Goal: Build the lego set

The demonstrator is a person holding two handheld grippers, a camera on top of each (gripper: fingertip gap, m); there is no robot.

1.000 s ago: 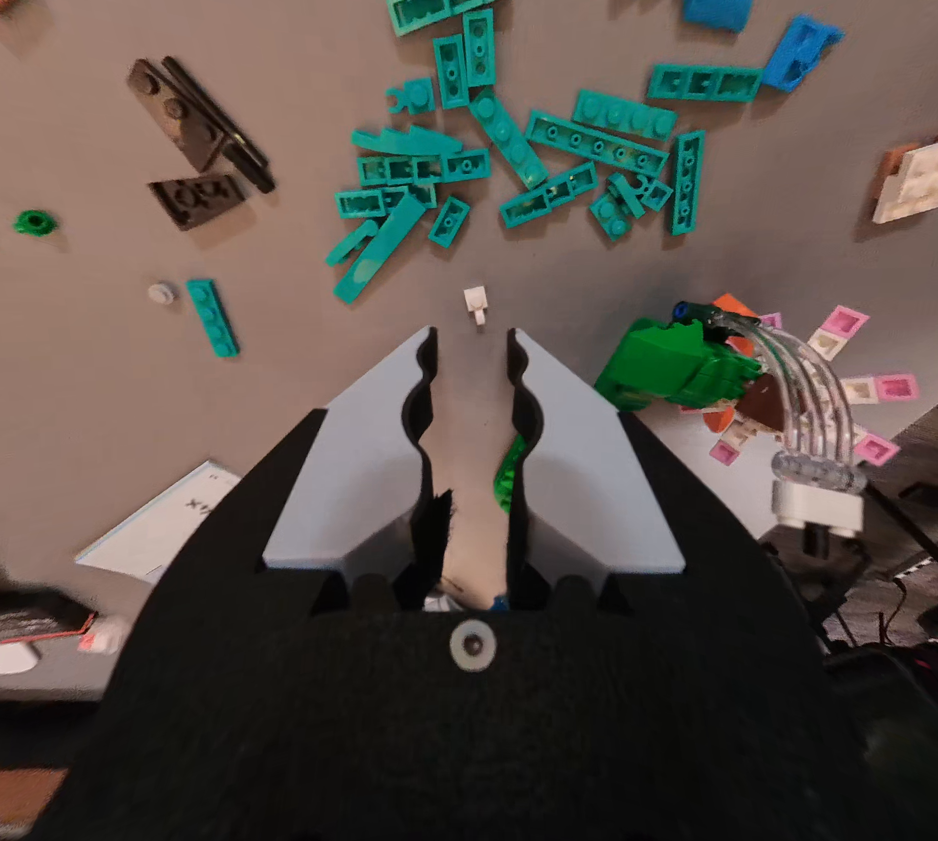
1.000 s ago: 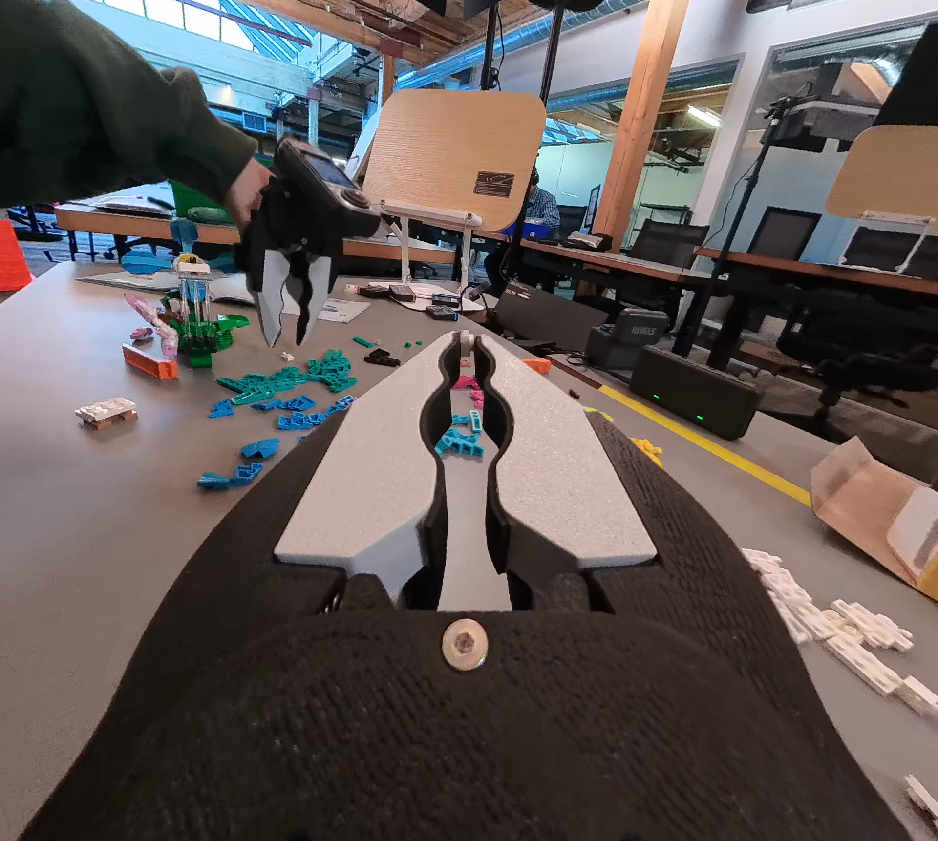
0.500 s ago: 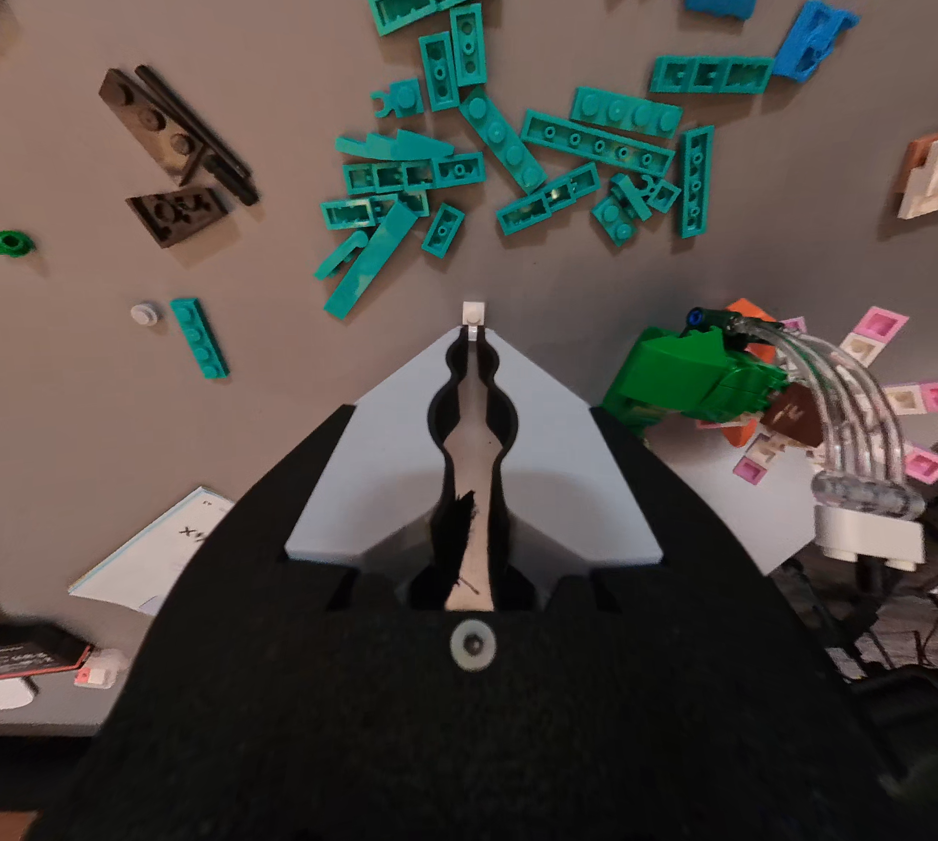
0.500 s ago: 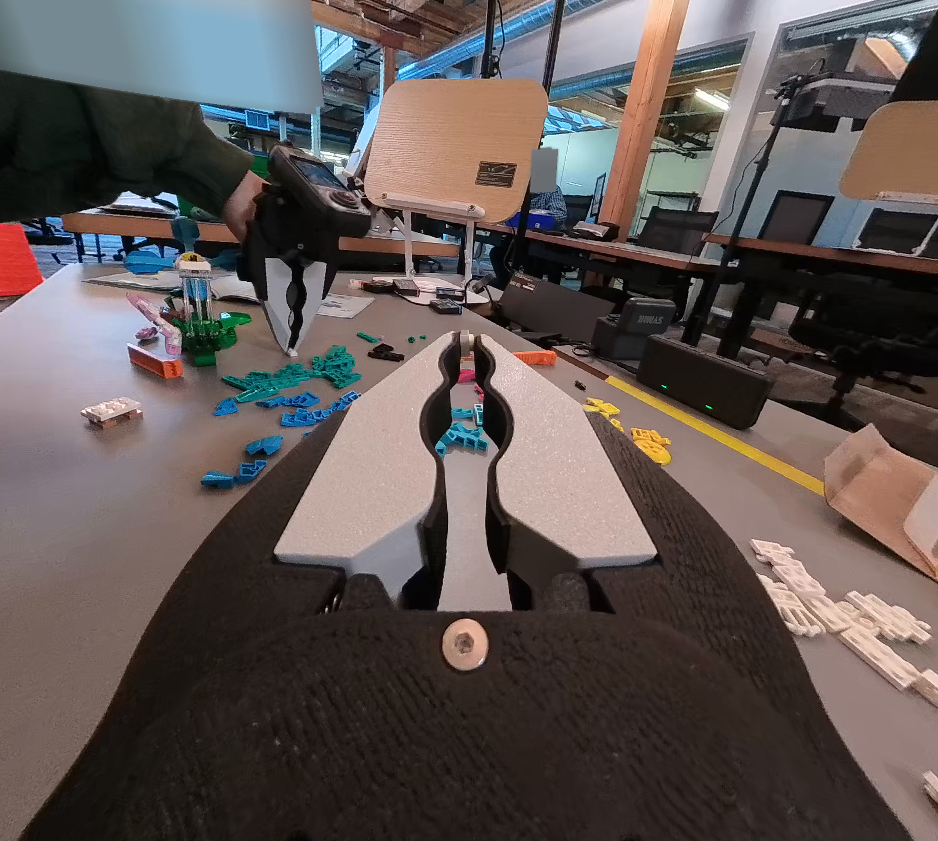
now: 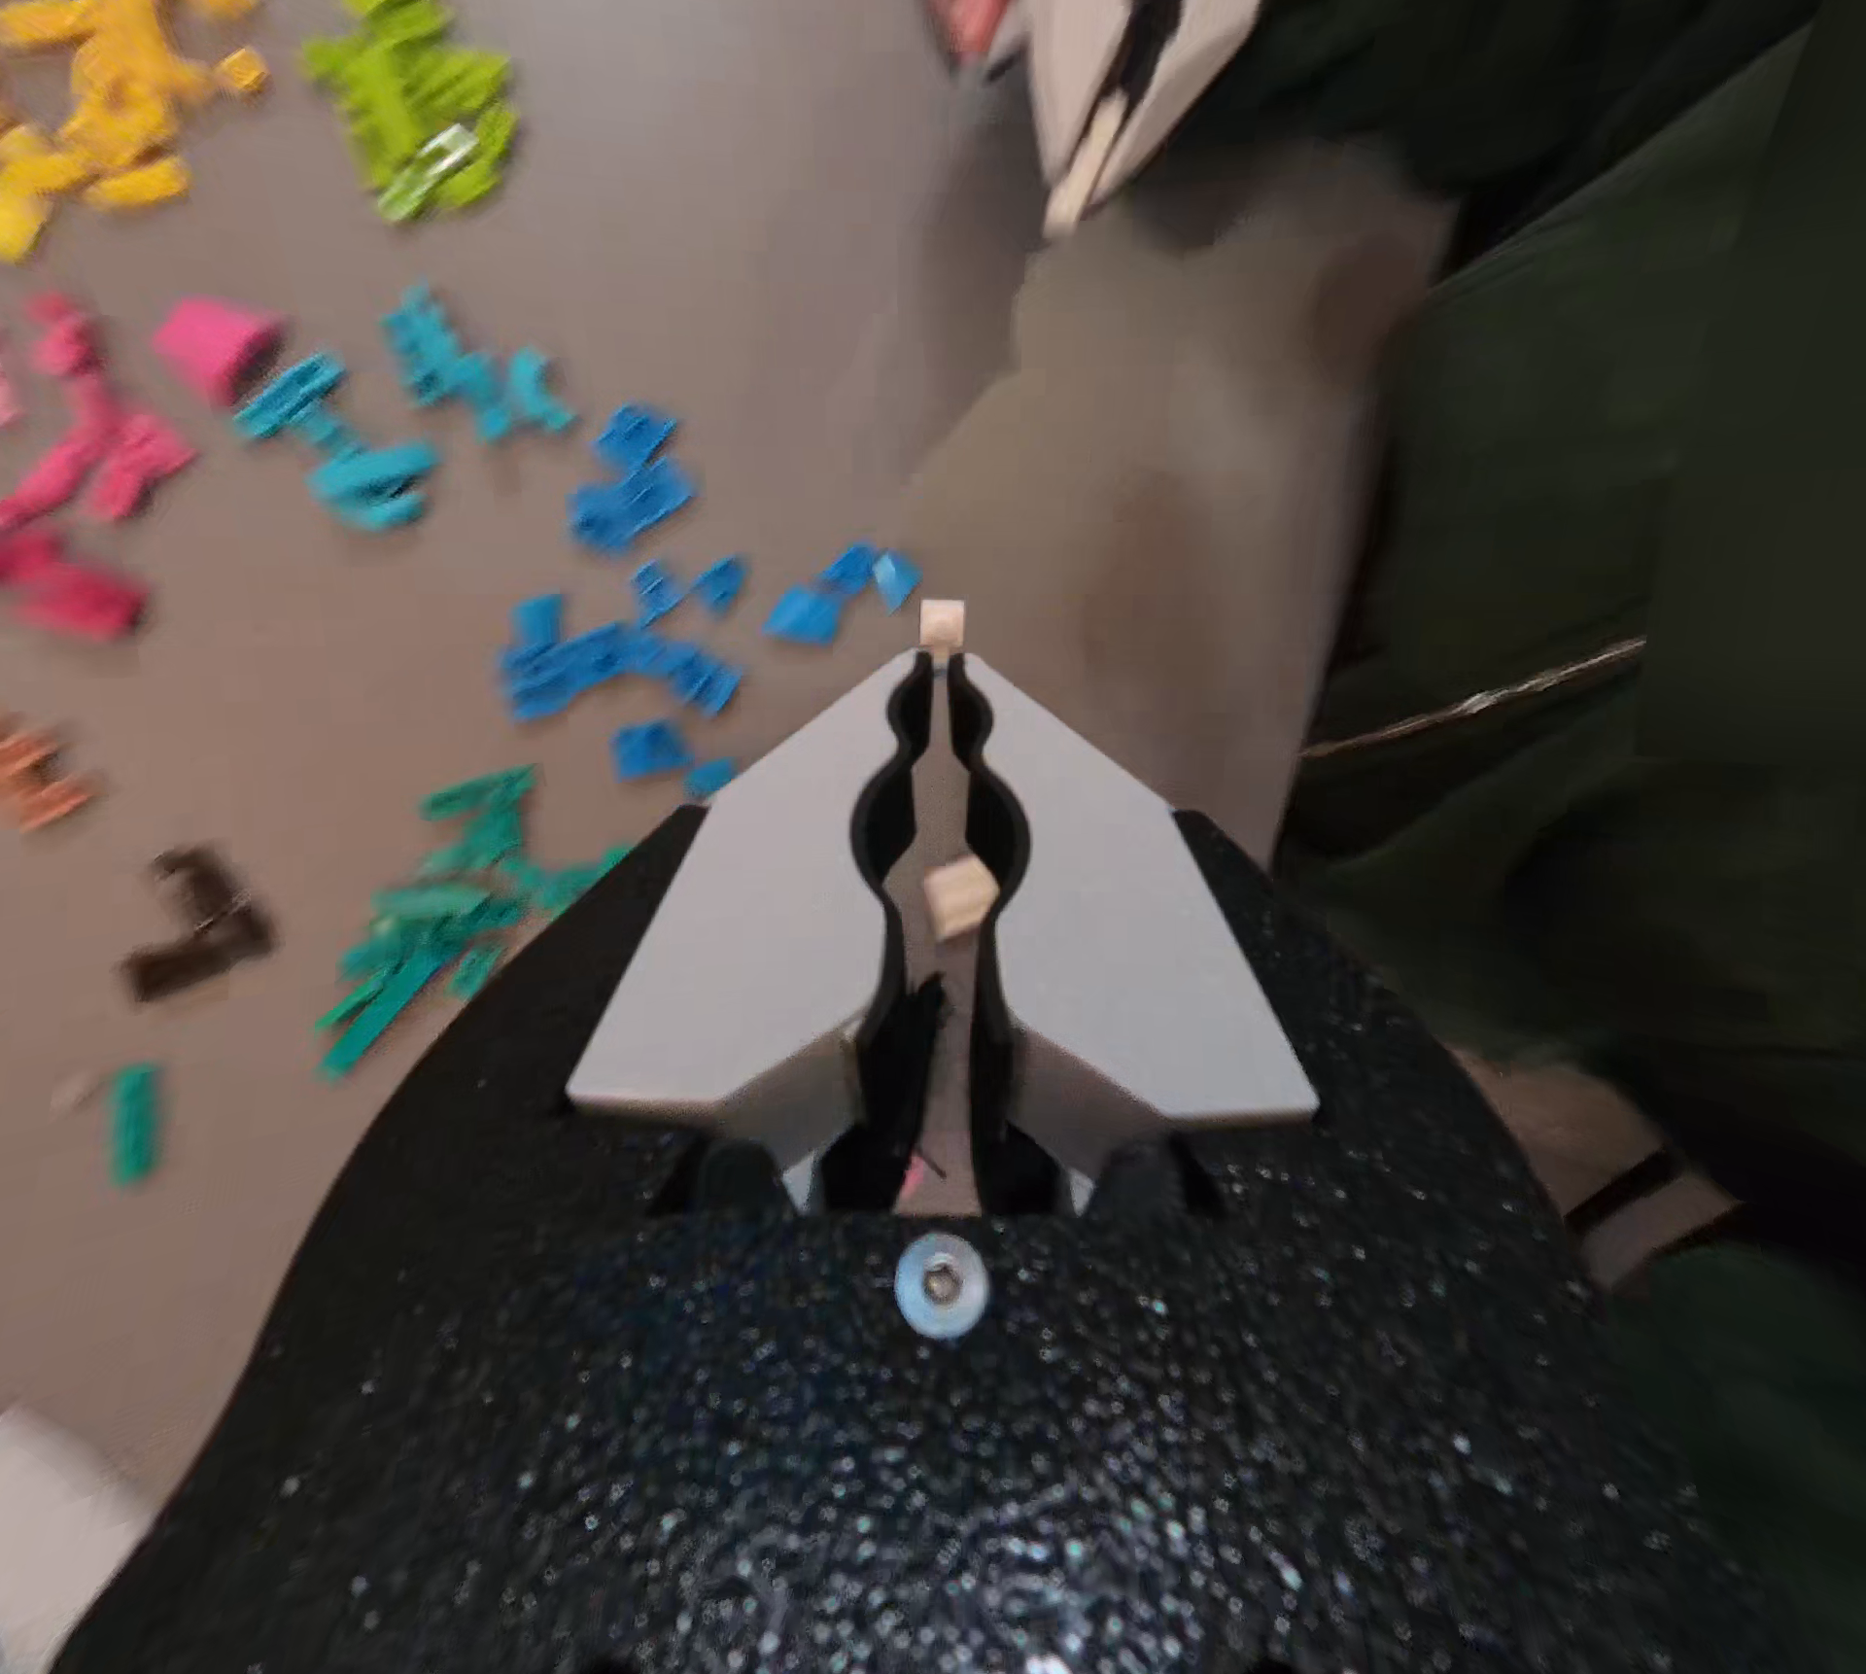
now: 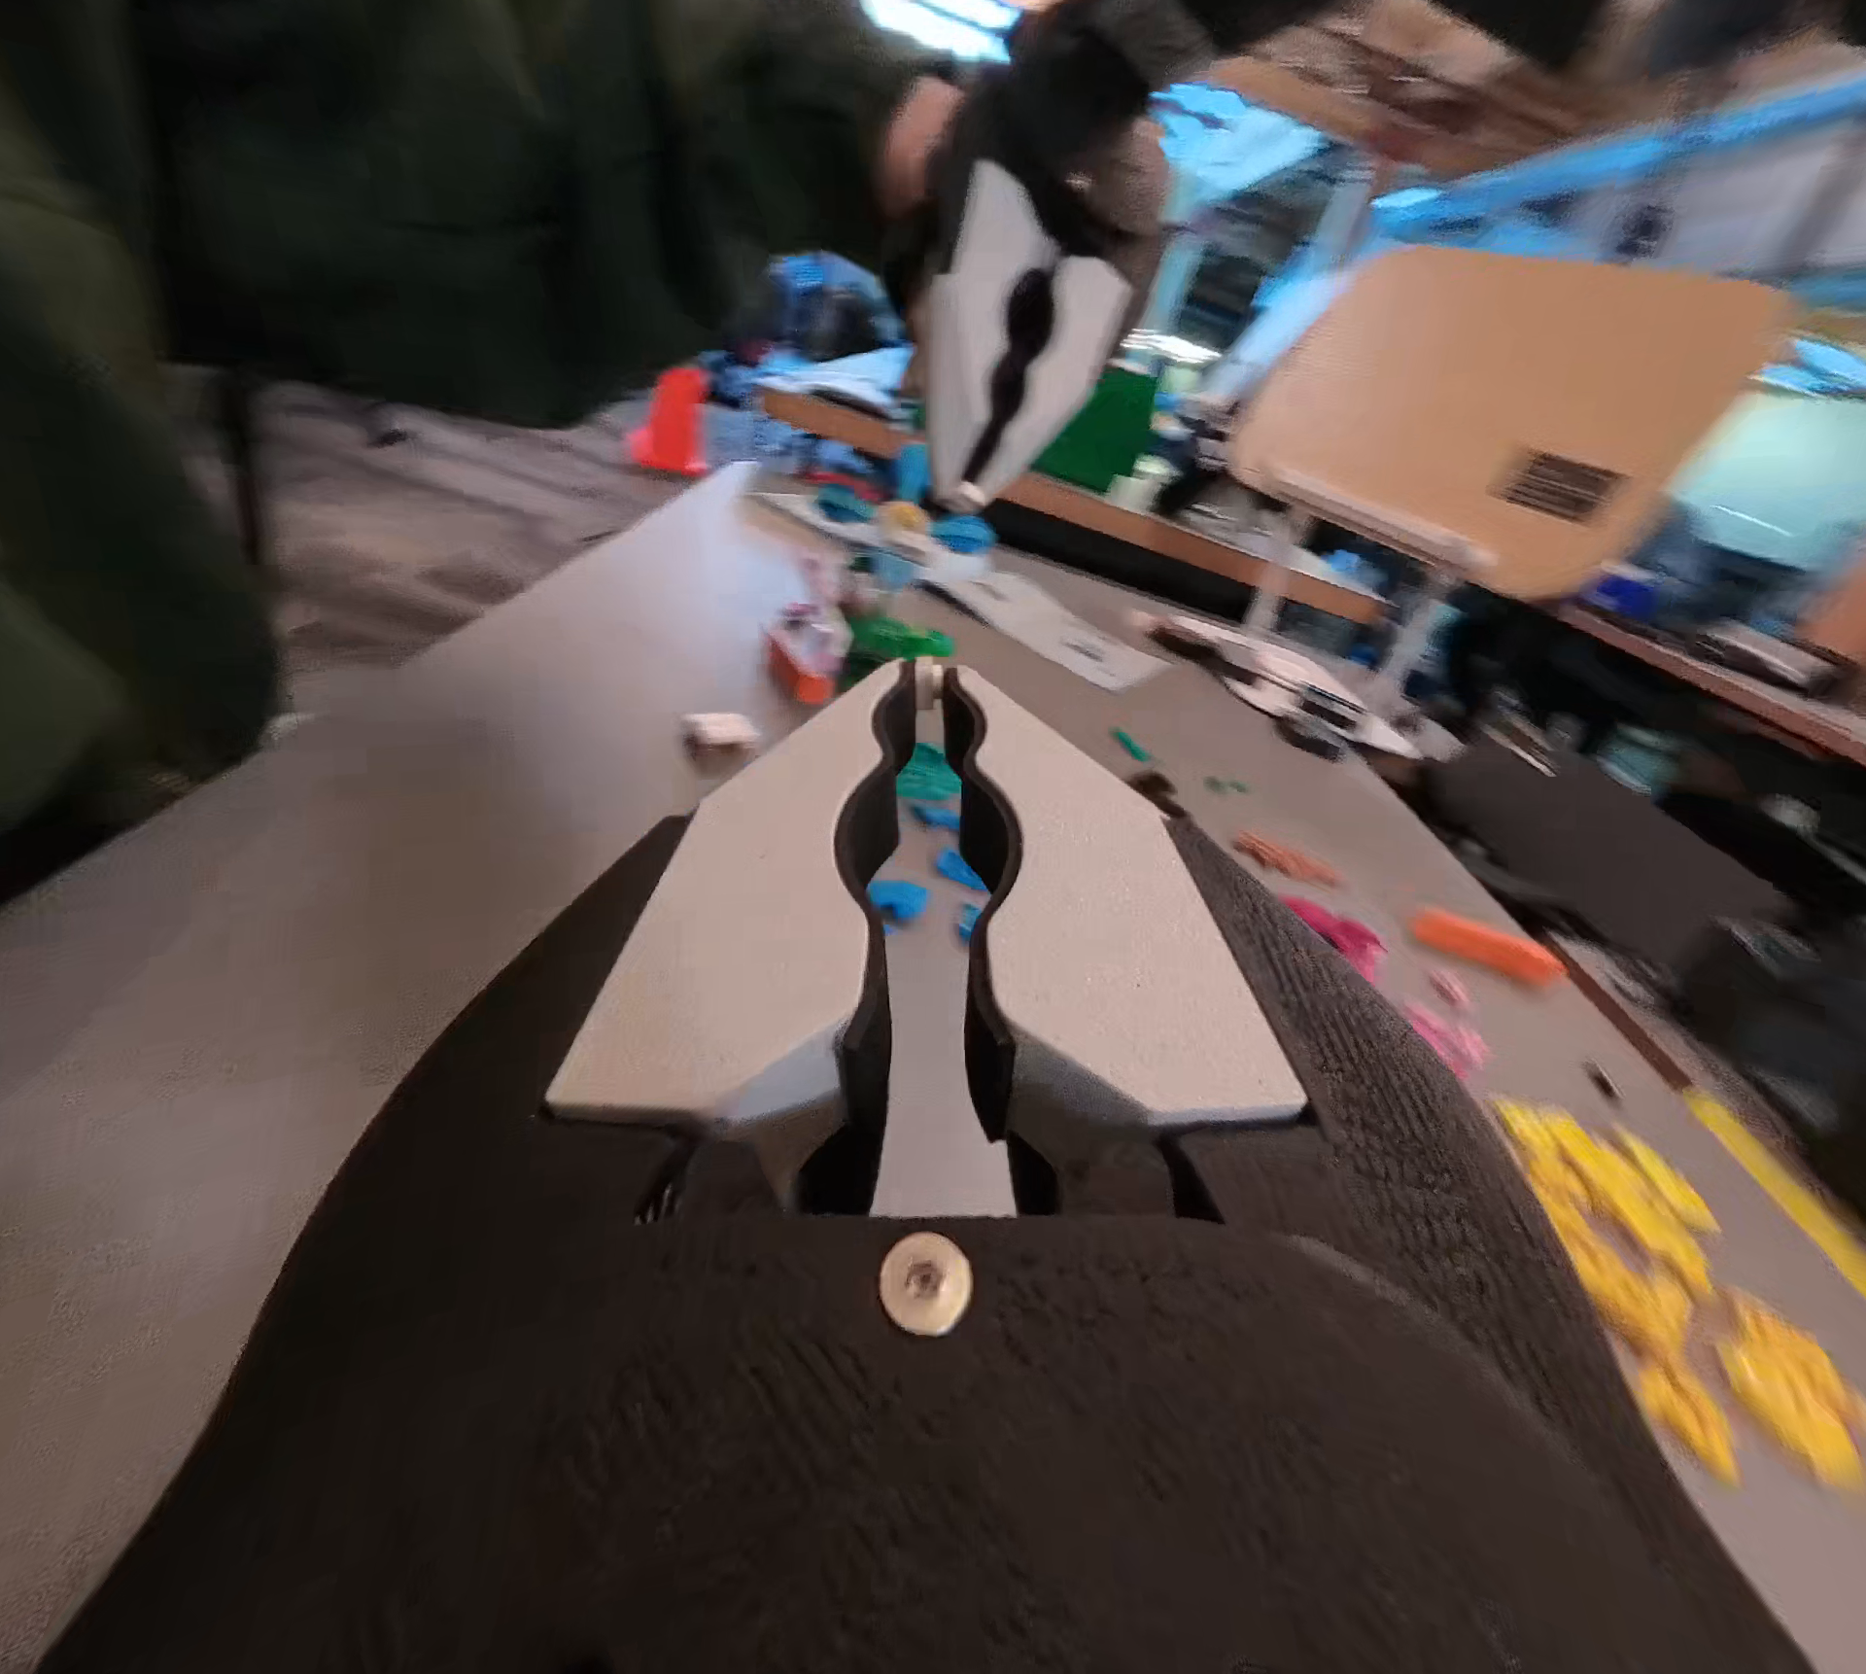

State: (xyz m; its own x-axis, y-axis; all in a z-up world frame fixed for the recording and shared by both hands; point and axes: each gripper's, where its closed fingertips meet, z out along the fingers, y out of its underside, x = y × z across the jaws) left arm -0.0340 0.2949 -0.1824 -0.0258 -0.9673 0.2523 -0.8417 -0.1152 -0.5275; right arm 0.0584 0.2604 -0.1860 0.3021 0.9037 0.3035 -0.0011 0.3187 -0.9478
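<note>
The left gripper (image 5: pixel 940 659) pinched a white stud (image 5: pixel 943 622) mid-frame; the right gripper (image 6: pixel 930 676) pinched a white piece (image 6: pixel 925 678) at centre.

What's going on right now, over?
Left gripper shut on small white piece, lifted over the table. Right gripper shut on another small white piece. Nothing between them.

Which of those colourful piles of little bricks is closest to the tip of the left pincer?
The blue pile, just left of the left gripper. The yellow pile and lime pile lie much farther off.
</note>
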